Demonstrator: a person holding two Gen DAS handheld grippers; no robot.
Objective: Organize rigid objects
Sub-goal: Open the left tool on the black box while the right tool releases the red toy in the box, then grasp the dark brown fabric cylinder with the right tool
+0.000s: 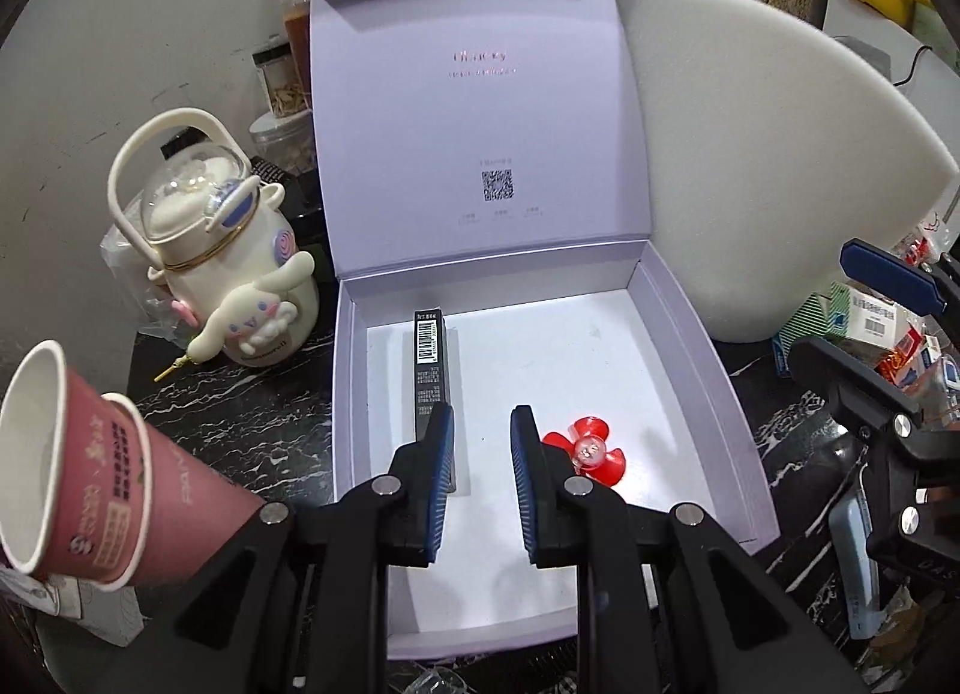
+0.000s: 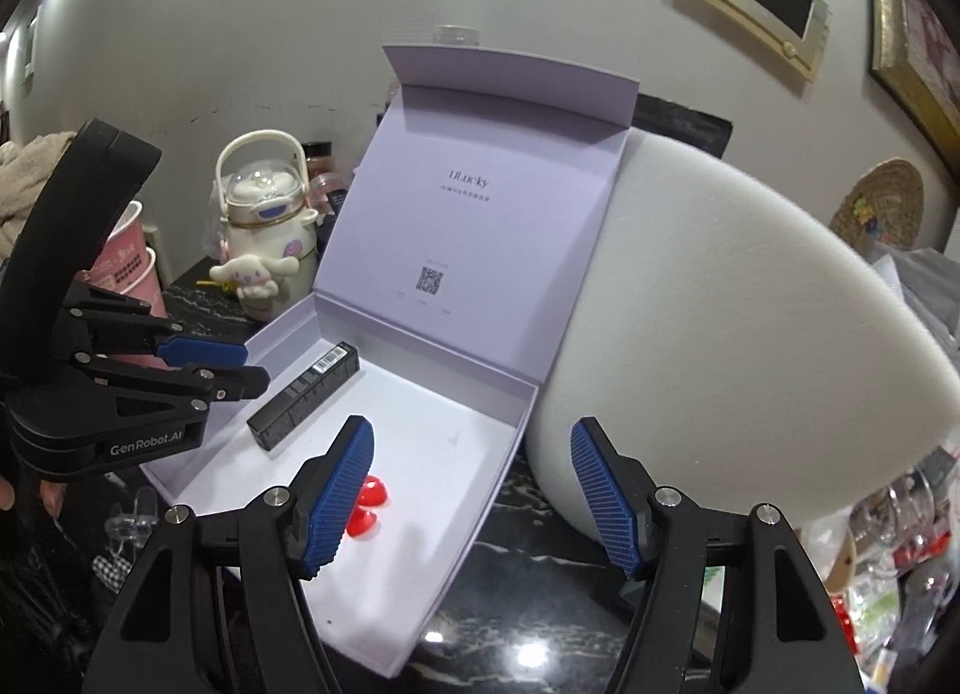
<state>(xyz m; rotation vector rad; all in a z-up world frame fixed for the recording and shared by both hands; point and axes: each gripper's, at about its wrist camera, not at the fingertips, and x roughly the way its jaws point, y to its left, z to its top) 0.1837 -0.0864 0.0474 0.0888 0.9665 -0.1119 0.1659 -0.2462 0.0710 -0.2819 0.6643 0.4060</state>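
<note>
An open lilac gift box (image 1: 690, 346) (image 2: 510, 454) lies on the dark marble top with its lid standing up behind it. Inside lie a slim black carton with a barcode (image 1: 432, 382) (image 2: 306, 394) at the left and a red flower-shaped piece (image 1: 585, 454) (image 2: 366, 502) at the front right. My left gripper (image 1: 480, 412) (image 2: 252, 370) hovers over the box's front, jaws drawn close with only a narrow gap and nothing in it. My right gripper (image 2: 468, 424) (image 1: 822, 304) hangs over the box's right wall, open and empty.
A large white foam block (image 1: 750, 153) (image 2: 720, 334) leans against the box's right side. A cream character bottle (image 1: 240, 274) (image 2: 264, 232) and stacked pink paper cups (image 1: 90, 484) (image 2: 129, 262) stand left of the box. Small packets (image 1: 882, 328) crowd the right.
</note>
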